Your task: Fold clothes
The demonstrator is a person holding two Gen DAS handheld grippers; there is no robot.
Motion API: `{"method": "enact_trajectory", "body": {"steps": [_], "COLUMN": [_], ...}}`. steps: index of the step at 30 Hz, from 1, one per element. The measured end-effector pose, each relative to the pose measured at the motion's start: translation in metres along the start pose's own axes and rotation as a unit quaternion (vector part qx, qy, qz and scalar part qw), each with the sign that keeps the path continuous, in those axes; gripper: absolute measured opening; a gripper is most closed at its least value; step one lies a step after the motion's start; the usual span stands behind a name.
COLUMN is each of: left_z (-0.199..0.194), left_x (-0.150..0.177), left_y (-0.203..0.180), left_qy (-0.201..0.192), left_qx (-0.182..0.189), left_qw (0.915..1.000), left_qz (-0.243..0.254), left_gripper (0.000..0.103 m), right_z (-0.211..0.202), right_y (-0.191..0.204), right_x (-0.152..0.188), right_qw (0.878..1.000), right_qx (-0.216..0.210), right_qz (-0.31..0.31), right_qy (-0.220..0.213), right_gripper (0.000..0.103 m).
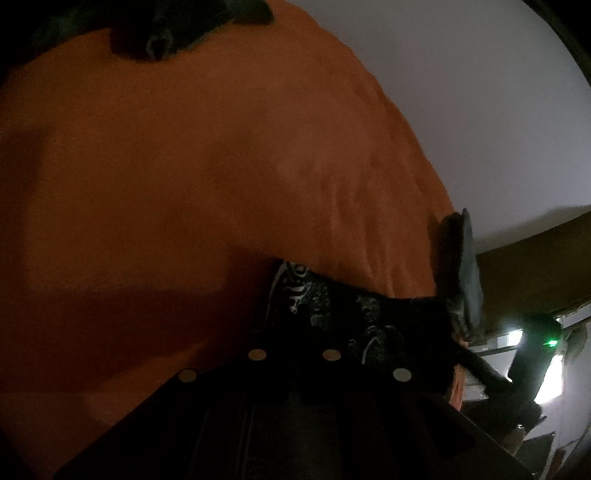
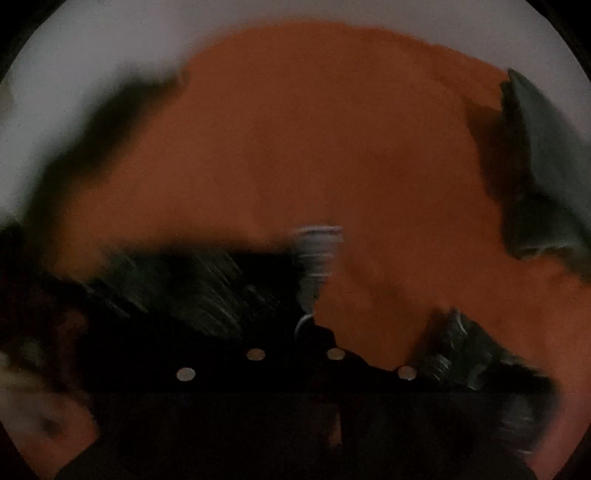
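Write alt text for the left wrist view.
Left gripper shut on a black printed shirt lying on an orange sheet. A dark garment sits at the far edge, a white wall beyond.

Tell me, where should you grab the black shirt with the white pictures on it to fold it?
Probably by an edge or corner, pinched from above. The black shirt lies flat on the orange cover, so only a thin edge can slip between the fingers. Both grippers look shut at its near edge already: the left gripper and the right gripper. The blur hides whether cloth is truly caught.
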State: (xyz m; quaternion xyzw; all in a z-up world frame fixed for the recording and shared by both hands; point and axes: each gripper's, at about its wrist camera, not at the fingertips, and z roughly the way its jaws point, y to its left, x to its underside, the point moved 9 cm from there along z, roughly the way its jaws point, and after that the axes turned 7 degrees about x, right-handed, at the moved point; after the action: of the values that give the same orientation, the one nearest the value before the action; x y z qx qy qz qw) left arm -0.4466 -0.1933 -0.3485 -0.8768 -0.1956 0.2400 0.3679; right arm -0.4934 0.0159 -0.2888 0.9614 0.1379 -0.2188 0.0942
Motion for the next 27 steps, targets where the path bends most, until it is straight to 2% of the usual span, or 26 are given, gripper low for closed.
{"method": "enact_trajectory", "body": {"steps": [2, 3, 4, 6, 7, 8, 9, 11, 14, 16, 17, 20, 23, 25, 27], "left_z": [-0.005, -0.012, -0.024, -0.042, -0.045, -0.049, -0.051, -0.041, -0.02, -0.01, -0.008, -0.007, -0.006, -0.01, -0.018], "left_x": [-0.002, -0.004, -0.009, -0.02, -0.026, -0.032, -0.037, -0.042, -0.042, -0.039, -0.039, -0.043, -0.047, -0.045, -0.042], "left_y": [-0.006, -0.009, -0.016, -0.023, -0.022, -0.02, -0.018, -0.007, 0.007, 0.01, 0.011, 0.015, 0.012, 0.016, 0.021], "left_qy": [-0.012, -0.025, -0.045, -0.074, -0.083, -0.092, -0.099, -0.092, -0.064, -0.043, -0.039, -0.038, -0.028, -0.017, -0.002], "left_qx": [0.009, 0.026, 0.054, 0.098, 0.107, 0.116, 0.122, 0.099, 0.076, 0.068, 0.06, 0.033, 0.022, 0.028, 0.019], "left_qw": [0.9999, 0.9993, 0.9975, 0.9924, 0.9908, 0.9889, 0.9876, 0.9908, 0.995, 0.9968, 0.9974, 0.9987, 0.9993, 0.9994, 0.9994], "left_qz": [0.002, -0.001, -0.004, -0.006, -0.004, -0.001, 0.001, 0.004, 0.006, 0.005, 0.005, 0.005, 0.003, -0.015, -0.029], "left_gripper": [0.002, 0.002, 0.002, 0.002, 0.002, 0.002, 0.002, 0.002, 0.002, 0.002, 0.002, 0.002, 0.003, 0.003, 0.003], "right_z": [-0.023, -0.033, -0.043, -0.055, -0.061, -0.053, -0.043, -0.005, 0.033, 0.044, 0.049, 0.058, 0.06, 0.061, 0.058], "right_y": [-0.005, -0.007, -0.009, -0.019, -0.025, -0.038, -0.051, -0.083, -0.112, -0.108, -0.104, -0.099, -0.095, -0.092, -0.092], "right_x": [-0.01, -0.013, -0.017, -0.023, -0.026, -0.026, -0.027, -0.024, -0.014, -0.011, -0.01, -0.013, -0.008, -0.005, 0.0], "right_qw": [0.994, 0.984, 0.969, 0.936, 0.916, 0.905, 0.901, 0.891, 0.9, 0.913, 0.925, 0.94, 0.953, 0.96, 0.966], "right_qx": [-0.091, -0.158, -0.222, -0.316, -0.359, -0.377, -0.38, -0.387, -0.345, -0.327, -0.308, -0.277, -0.248, -0.232, -0.215], "right_qz": [0.041, 0.07, 0.099, 0.146, 0.169, 0.189, 0.201, 0.236, 0.265, 0.243, 0.221, 0.194, 0.168, 0.152, 0.139], "right_qy": [-0.036, -0.04, -0.044, -0.056, -0.061, -0.054, -0.05, -0.011, 0.007, 0.021, 0.027, 0.033, 0.038, 0.044, 0.045], "right_gripper": [0.001, 0.001, 0.001, 0.001, 0.001, 0.001, 0.001, 0.001, 0.001, 0.001, 0.001, 0.001, 0.001, 0.004, 0.02]}}
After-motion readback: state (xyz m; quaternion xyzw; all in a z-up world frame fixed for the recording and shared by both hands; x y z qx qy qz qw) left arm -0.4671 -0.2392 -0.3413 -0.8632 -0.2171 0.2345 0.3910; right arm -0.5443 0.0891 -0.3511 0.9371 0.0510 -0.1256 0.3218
